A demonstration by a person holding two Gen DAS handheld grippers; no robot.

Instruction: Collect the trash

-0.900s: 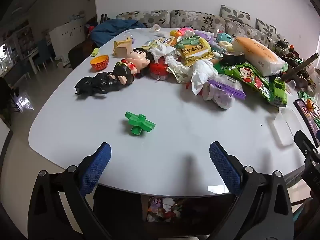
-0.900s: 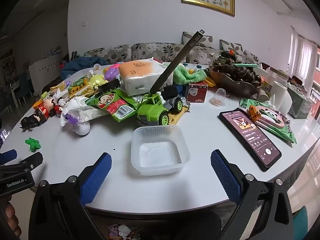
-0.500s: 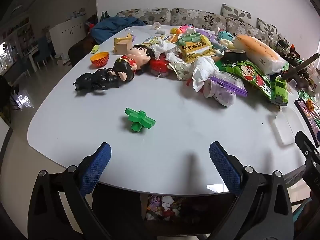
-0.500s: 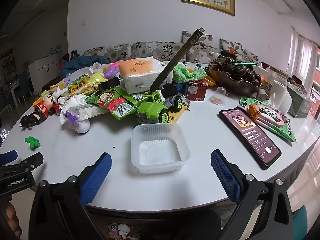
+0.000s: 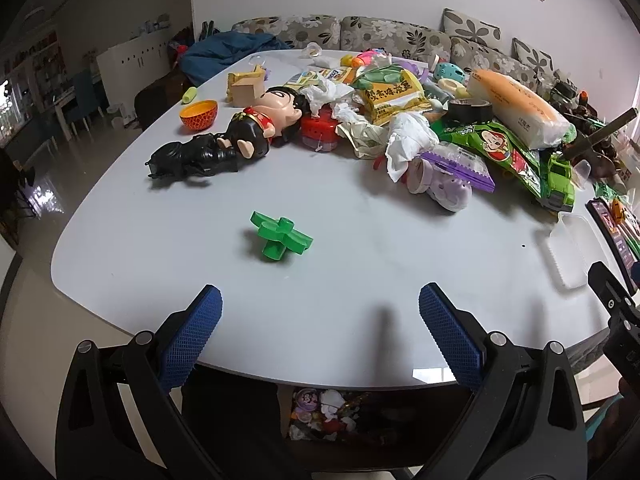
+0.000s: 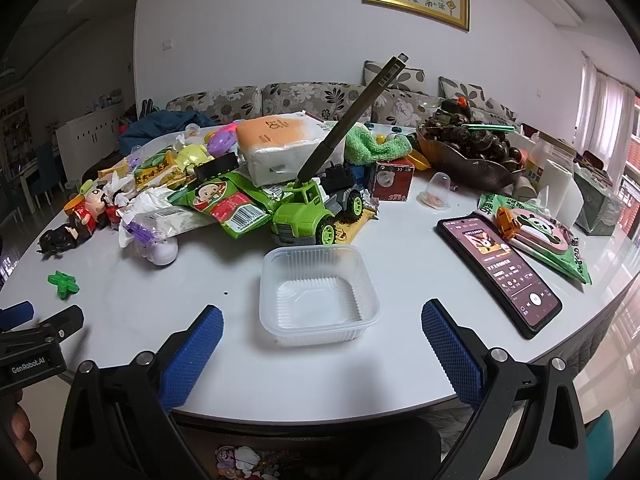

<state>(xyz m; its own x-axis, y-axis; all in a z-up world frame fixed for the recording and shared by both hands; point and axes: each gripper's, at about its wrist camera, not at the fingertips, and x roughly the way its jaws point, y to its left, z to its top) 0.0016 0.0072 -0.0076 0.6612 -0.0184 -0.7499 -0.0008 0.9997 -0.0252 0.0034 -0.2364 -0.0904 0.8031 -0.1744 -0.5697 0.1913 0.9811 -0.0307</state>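
Spreading across both views, a large white oval desk (image 5: pixel 340 288) carries a heap of toys, wrappers and packets along its far half, with a floral sofa (image 6: pixel 304 94) behind it. Among the biggest items is a soft pack of tissues (image 6: pixel 280 148) with an orange top, lying at the back of the pile. Near the front edge sits an empty clear plastic tray (image 6: pixel 318 294), upright and apart from the heap, just in front of a green toy truck (image 6: pixel 310 216) with a dark pen (image 6: pixel 352 120) stuck up out of it at a slant. A black smartphone (image 6: pixel 500 270) lies flat to the right of the tray, its screen lit. A green snack packet (image 5: pixel 502 152) and a yellow snack packet (image 5: pixel 394 98) lie in the pile, with crumpled white tissue (image 5: pixel 406 140) between them, touching a purple wrapper (image 5: pixel 456 166). A doll in black and red (image 5: pixel 248 128) lies on its side at the left of the heap. A small green plastic piece (image 5: pixel 280 236) rests alone on bare desk.

The left hand-held gripper (image 5: pixel 318 320) hovers over the near edge with its blue pads wide apart and nothing between them. The right hand-held gripper (image 6: pixel 322 338) is likewise spread wide, empty, with the tray just beyond its fingertips.
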